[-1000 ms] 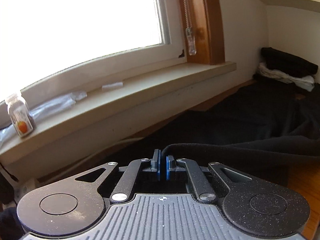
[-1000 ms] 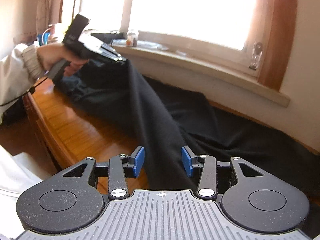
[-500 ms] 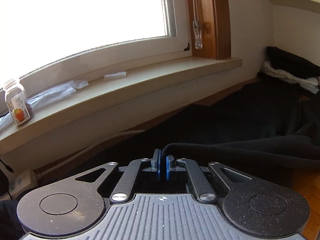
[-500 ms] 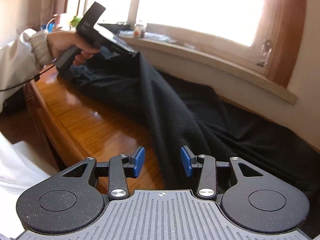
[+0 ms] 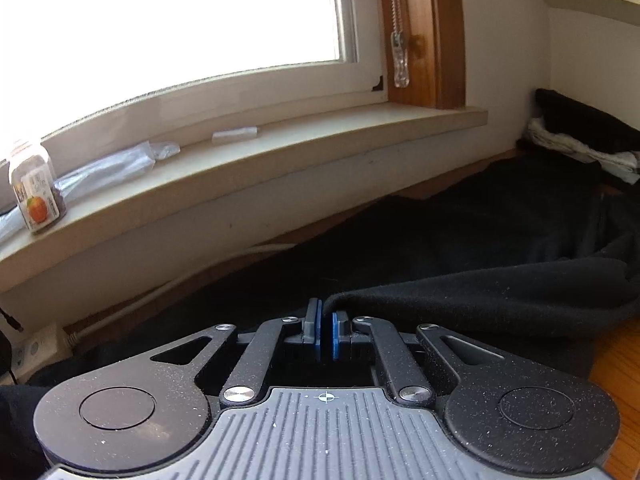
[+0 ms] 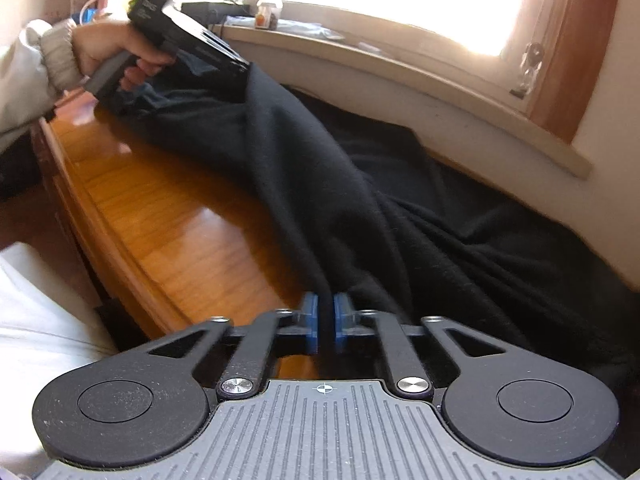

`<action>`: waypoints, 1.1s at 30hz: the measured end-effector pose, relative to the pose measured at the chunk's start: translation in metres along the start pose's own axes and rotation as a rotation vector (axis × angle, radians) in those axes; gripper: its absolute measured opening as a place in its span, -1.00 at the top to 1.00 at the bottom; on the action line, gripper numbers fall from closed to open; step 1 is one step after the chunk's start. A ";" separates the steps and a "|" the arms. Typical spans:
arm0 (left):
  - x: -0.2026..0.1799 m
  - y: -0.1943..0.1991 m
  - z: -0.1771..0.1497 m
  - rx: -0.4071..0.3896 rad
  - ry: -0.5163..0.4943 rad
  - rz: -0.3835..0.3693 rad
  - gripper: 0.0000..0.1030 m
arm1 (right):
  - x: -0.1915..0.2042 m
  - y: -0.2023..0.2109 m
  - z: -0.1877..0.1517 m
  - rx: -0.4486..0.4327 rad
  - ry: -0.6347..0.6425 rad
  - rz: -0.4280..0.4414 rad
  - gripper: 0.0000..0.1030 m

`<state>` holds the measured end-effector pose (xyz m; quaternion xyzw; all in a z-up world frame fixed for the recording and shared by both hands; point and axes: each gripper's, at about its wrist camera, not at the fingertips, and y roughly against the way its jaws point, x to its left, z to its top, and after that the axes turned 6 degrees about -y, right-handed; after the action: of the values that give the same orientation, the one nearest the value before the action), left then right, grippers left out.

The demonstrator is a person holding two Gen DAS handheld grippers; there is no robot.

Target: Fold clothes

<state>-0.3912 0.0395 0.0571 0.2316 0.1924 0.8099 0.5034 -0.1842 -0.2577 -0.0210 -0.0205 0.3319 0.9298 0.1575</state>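
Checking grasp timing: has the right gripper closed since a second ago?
Yes. The right gripper now pinches the black garment over the wooden table; its blue pads stood wide apart before.

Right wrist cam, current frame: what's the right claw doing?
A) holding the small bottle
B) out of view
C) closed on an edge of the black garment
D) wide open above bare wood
C: the right claw has its blue pads nearly together with a fold of the black garment running down between them, at the edge of the wooden table.
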 end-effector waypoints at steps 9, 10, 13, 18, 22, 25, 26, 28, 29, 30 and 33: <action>0.006 0.029 0.030 -0.086 -0.052 0.047 0.89 | -0.051 0.005 0.064 -0.123 0.162 -0.257 0.89; 0.008 0.028 0.036 -0.096 -0.057 0.061 0.89 | -0.058 -0.001 0.075 -0.130 0.185 -0.286 0.89; 0.015 0.021 0.054 -0.100 -0.074 0.103 0.89 | -0.078 -0.030 0.109 -0.135 0.246 -0.363 0.89; 0.034 -0.006 0.052 -0.039 -0.036 0.133 0.90 | -0.095 -0.092 0.148 -0.154 0.350 -0.487 0.89; 0.050 -0.029 0.039 0.034 0.019 0.121 0.50 | -0.104 -0.144 0.149 -0.063 0.283 -0.464 0.72; 0.062 -0.046 0.029 0.088 0.060 0.112 0.00 | -0.099 -0.160 0.137 -0.040 0.229 -0.413 0.67; 0.064 -0.041 0.024 0.086 0.062 0.113 -0.01 | -0.096 -0.162 0.134 -0.036 0.217 -0.392 0.67; 0.066 -0.028 0.018 0.077 0.049 0.113 -0.09 | -0.091 -0.162 0.129 -0.032 0.198 -0.346 0.66; 0.067 -0.022 0.016 0.073 0.042 0.112 -0.13 | -0.088 -0.162 0.127 -0.030 0.189 -0.323 0.58; 0.068 -0.015 0.013 0.068 0.036 0.112 -0.20 | -0.085 -0.162 0.124 -0.028 0.180 -0.300 0.54; 0.072 0.004 0.006 0.059 0.018 0.124 -0.28 | -0.076 -0.162 0.117 -0.021 0.152 -0.232 0.50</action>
<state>-0.4179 0.1031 0.0769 0.2507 0.2060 0.8355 0.4434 -0.0548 -0.0879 -0.0183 -0.1308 0.3284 0.9046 0.2381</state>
